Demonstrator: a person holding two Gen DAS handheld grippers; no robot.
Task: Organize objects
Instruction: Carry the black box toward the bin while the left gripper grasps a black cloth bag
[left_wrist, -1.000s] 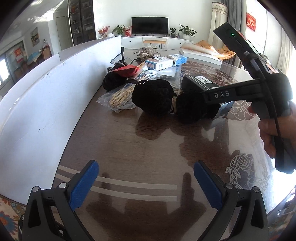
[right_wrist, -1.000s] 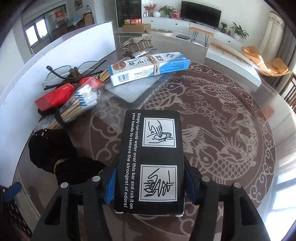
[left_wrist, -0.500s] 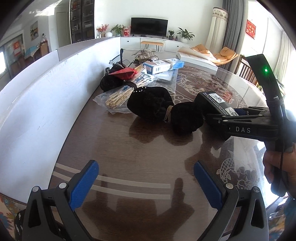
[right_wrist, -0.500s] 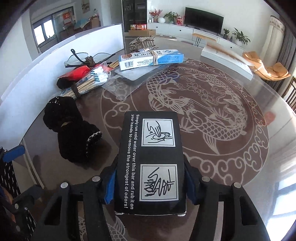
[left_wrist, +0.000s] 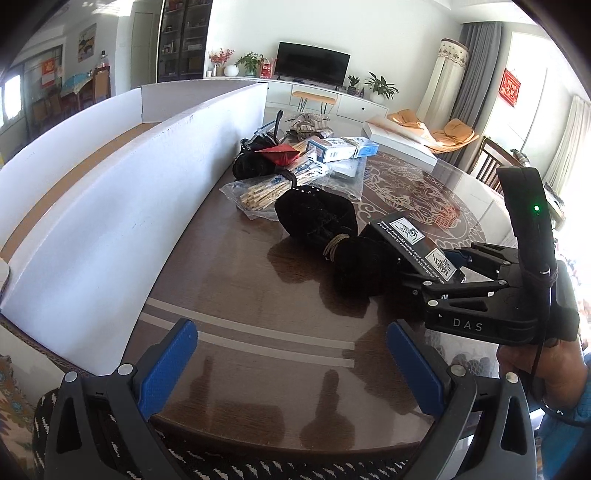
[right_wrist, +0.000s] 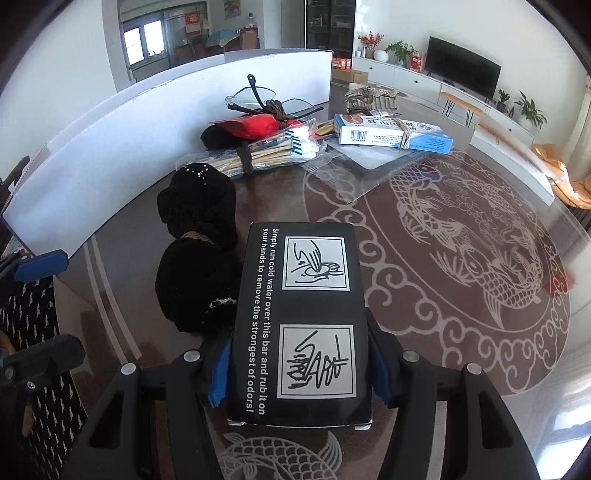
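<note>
Black box (right_wrist: 301, 317) in right tool (right_wrist: 297, 369): "Simply run cold water over this bar"

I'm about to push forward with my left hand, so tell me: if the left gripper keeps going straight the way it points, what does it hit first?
Most likely the bare table top: the open left gripper angles down at it, nothing between. The black fabric bundle lies farther ahead, slightly right; depth is uncertain.

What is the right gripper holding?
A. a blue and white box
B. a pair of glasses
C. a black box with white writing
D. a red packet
C: the right gripper has its blue pads pressed on both sides of the black box, which has white writing and two little pictures on top.
</note>
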